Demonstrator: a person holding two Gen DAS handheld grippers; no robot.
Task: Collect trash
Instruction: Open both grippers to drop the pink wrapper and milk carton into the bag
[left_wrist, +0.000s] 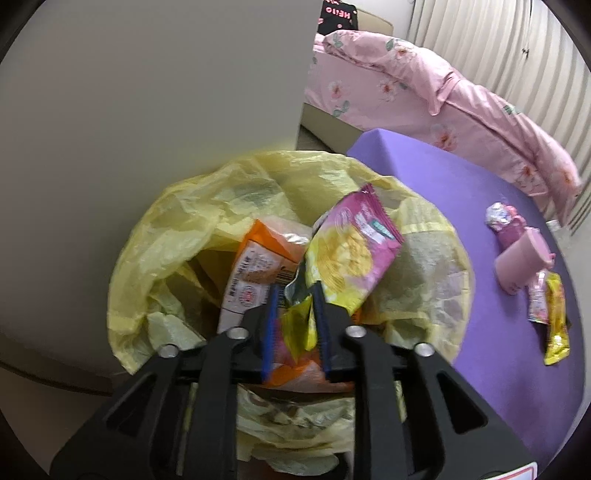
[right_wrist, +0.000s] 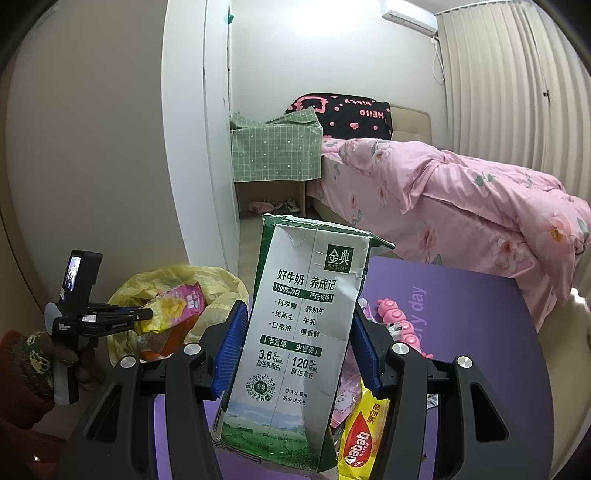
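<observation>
Landmark: the yellow-lined bin (left_wrist: 288, 258), standing against the wall at the edge of the purple mat (left_wrist: 461, 221).

Left gripper (left_wrist: 293, 295) points steeply down over the bin mouth. Pink-and-yellow snack bag (left_wrist: 351, 254) lies between its blue pads, tail end at the fingertips, body leaning toward the mat side of the bin rim. Jaws stand a little apart; pads no longer look pressed hard on the foil, so I judge the drop is under way. An orange carton (left_wrist: 255, 269) already sits in the bin, on the wall side of the snack bag.

Right gripper (right_wrist: 297, 332) waits over the mat, well to the mat side of the bin, jaws wide and clamped on a dented milk carton (right_wrist: 295, 332), held upright.

To finish the drop cleanly:
- Spread the left jaws fully before lifting; crinkled foil can cling to a pad.
- The bag looks top-heavy toward the rim. A nudge toward the bin centre should stop it sliding out.
- Lift straight up, clear of the loose liner, so it isn't snagged.
- Bring the milk carton in only once the left gripper is out of the mouth.

Still on the mat, away from the bin: a yellow wafer wrapper (right_wrist: 360, 439), pink cup (left_wrist: 521, 262).
</observation>
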